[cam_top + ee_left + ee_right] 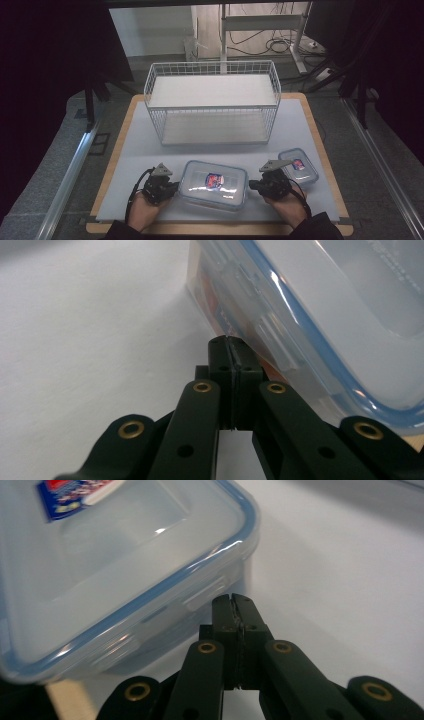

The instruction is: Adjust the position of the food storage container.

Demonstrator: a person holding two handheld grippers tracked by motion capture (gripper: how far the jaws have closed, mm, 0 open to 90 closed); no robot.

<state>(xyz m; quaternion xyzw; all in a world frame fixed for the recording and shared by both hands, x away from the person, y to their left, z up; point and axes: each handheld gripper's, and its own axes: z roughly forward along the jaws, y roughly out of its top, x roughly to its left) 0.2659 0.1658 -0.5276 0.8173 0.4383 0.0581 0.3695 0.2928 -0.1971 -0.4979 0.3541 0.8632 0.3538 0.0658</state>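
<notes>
**One camera overhead, two at the box**

The high view looks forward and down over the table [150, 150]. Each gripper view looks along its own closed jaws, very near the big box [213, 184] [320, 315] [110, 565], which all three share.

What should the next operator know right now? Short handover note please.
Left gripper: jaws shut, nothing held, tips against the left end of the large lidded container.
Right gripper: jaws shut, nothing held, at that container's right end.
Things: large container sits flat on the white mat, lid on. Small lidded container to its right. Wire rack behind.
Done: both grippers bracket the container.
Left: probably squeeze, lift, move it, perhaps to the rack.
</notes>
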